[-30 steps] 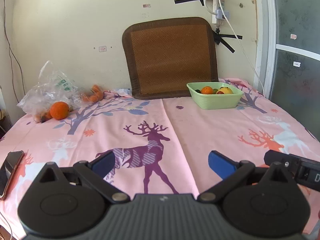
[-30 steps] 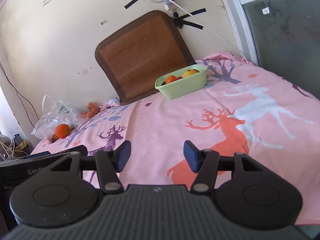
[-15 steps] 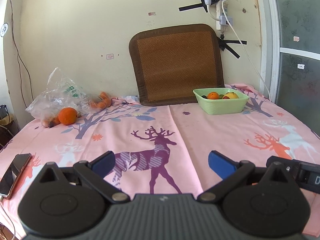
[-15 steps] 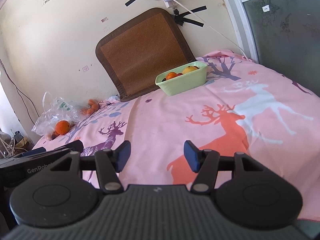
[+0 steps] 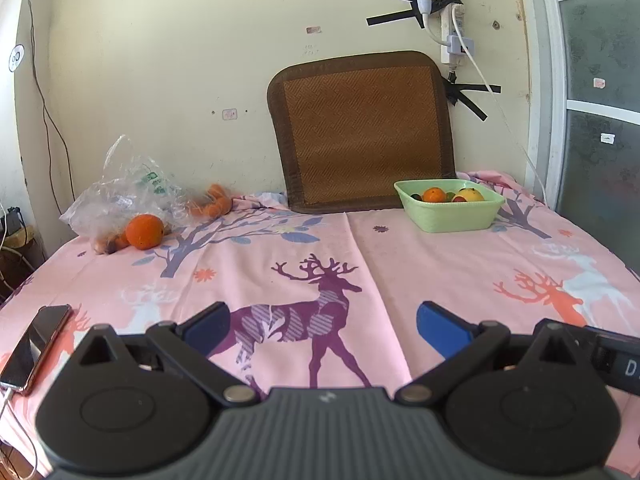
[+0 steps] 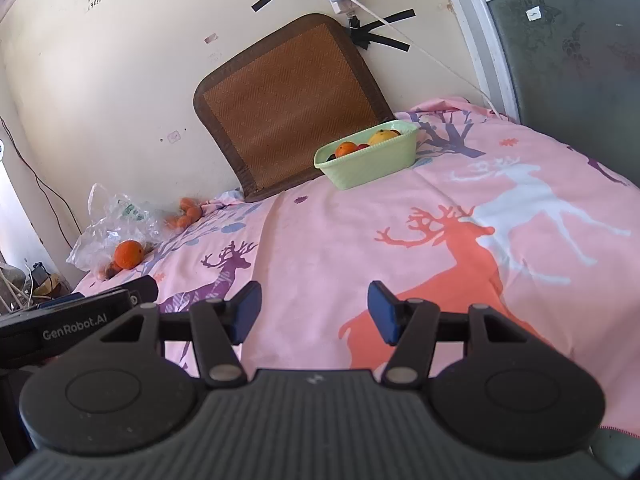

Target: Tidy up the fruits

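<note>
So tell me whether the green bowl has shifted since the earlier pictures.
No. The green bowl sits at the same lower right corner of the brown mat against the wall.

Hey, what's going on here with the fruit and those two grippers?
A person holds two grippers over a bed with a pink deer-print sheet, and neither holds anything. The left gripper and right gripper are both open, low over the near part of the sheet. A green bowl by the far wall already holds some fruit. A loose orange lies beside a clear plastic bag at the far left, with smaller orange fruits nearby.
</note>
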The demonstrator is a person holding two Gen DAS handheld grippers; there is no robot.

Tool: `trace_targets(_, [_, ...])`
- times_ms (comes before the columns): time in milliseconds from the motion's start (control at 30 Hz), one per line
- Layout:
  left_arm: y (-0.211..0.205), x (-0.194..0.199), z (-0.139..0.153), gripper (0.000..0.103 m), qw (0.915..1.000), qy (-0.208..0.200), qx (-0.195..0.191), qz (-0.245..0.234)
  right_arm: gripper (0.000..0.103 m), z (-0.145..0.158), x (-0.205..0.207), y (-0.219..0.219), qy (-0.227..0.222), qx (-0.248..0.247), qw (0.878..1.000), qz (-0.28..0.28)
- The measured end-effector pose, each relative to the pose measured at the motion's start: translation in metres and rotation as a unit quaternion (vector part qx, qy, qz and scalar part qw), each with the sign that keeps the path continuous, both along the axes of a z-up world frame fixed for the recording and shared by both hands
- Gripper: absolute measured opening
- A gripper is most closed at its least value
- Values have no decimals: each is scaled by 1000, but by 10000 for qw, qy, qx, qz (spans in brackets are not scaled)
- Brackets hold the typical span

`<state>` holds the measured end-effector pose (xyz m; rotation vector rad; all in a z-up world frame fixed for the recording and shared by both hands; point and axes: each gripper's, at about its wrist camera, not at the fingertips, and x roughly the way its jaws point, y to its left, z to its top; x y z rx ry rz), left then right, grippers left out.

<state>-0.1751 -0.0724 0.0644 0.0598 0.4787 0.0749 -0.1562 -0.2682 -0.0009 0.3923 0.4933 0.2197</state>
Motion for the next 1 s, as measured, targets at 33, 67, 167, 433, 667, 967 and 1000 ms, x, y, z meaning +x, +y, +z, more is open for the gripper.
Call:
trace_targets(33, [0,0,0,103,10000,5,6,12,61,0,0,0,5,3,10000,0])
trace_targets(67, [0,0,-1,103,10000,11,15,18,61,0,0,0,7,5,10000,-2])
trace_targets(167, [-1,0,-2,103,10000,24,39,7,61,-1,0,0,7,6,10000,-3])
trace_targets(433, [-3,0,-5,103,9999,41,160,32,62,-2,0,0,6,15,10000,-19])
trace_targets(667, [-4,-1,-6,103,9997,11,251,42,66,-3,-1,-1,9,39,10000,-44])
trace_targets(967, [-6,0,-7,103,9991,16,422,103,66,-3,-1,-1,38,77,10000,-47])
trace_targets(1000, [-5,0,-7,103,9991,3,421,111,66,-3,-1,-1,37,76,10000,-47])
